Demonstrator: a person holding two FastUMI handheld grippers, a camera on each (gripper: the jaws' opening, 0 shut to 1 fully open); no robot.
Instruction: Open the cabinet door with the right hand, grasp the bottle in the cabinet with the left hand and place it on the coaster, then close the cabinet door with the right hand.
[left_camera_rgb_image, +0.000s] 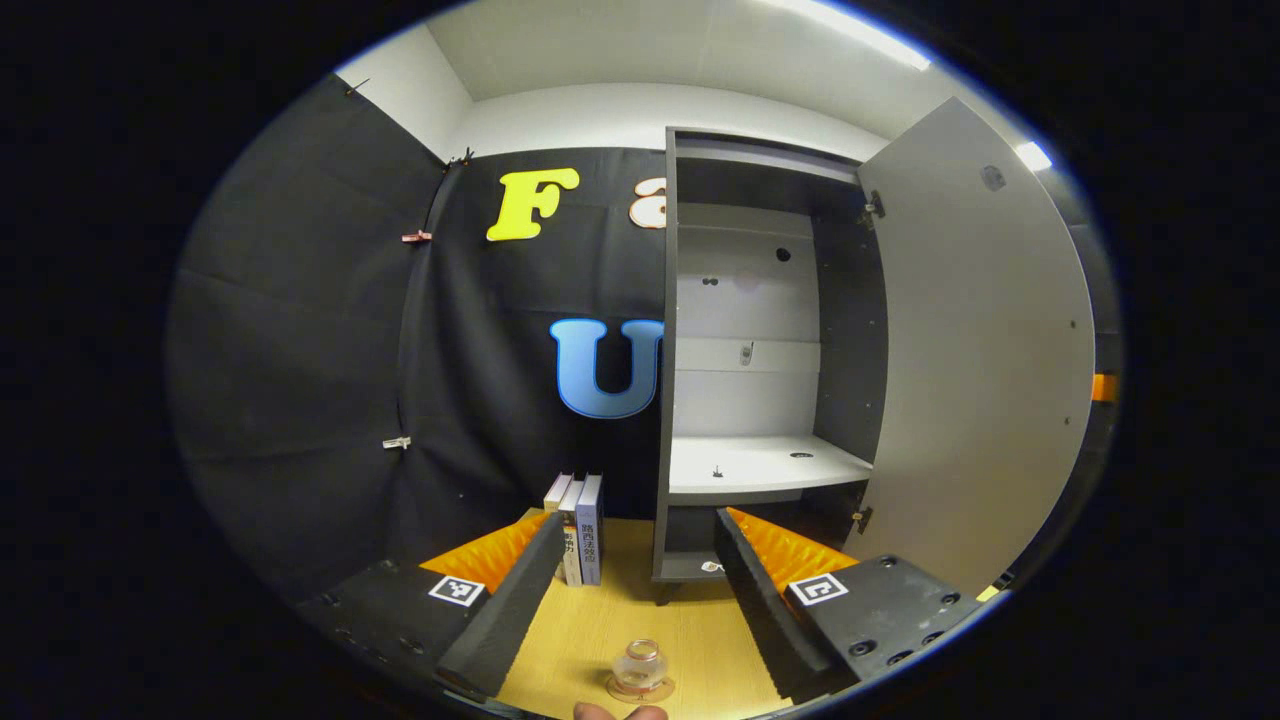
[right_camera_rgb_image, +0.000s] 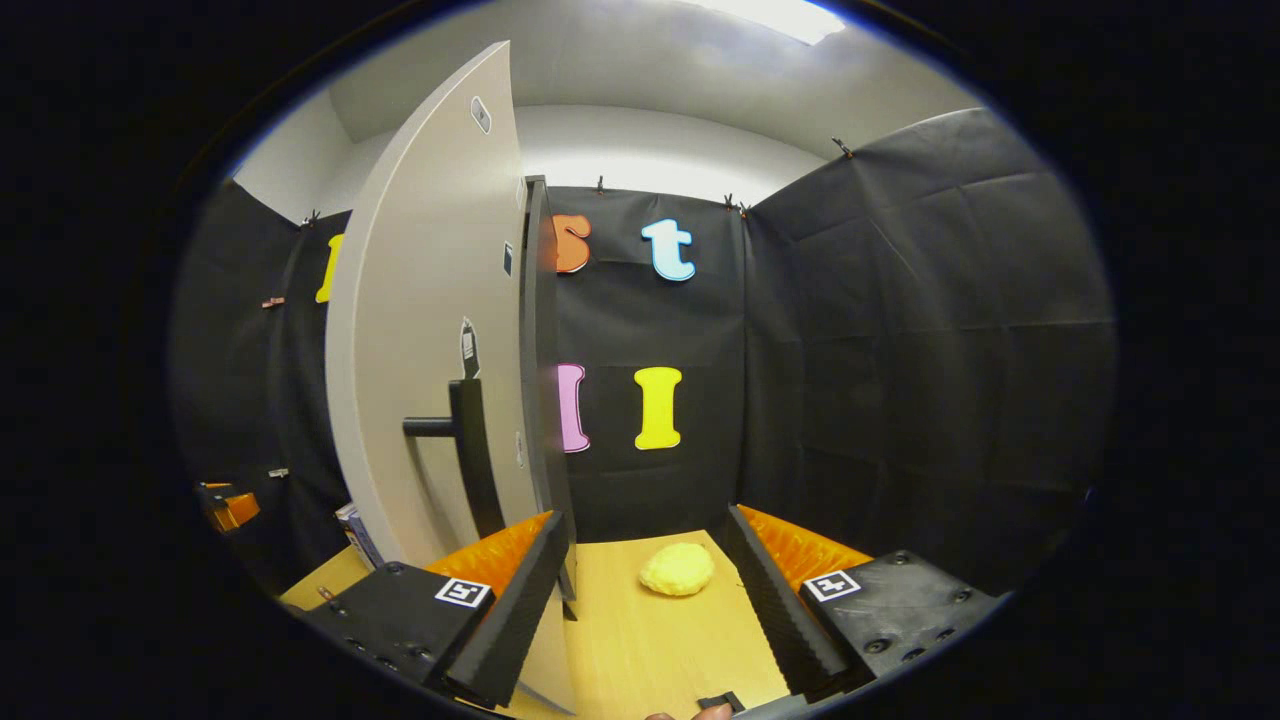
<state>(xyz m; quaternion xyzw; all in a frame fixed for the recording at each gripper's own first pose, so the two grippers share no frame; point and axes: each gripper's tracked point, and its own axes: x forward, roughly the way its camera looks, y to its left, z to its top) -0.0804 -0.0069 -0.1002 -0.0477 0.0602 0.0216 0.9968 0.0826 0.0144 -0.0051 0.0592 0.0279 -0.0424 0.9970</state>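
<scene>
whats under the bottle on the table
A round coaster lies under the bottle on the wooden table. The bottle covers the coaster's middle, so just its rim shows.

Light comes from ceiling strips (left_camera_rgb_image: 860, 30) overhead, blown out to white glare in both my views. The cabinet door (left_camera_rgb_image: 975, 360) and the tabletop (right_camera_rgb_image: 650, 630) are evenly bright; the cabinet's upper interior (left_camera_rgb_image: 845, 300) sits in shadow. The door handle (right_camera_rgb_image: 470, 450) throws a soft shadow on its panel. Straight edges bow hard toward the rims. Focus is fairly sharp, softening near my tongs (left_camera_rgb_image: 635, 590).
</scene>
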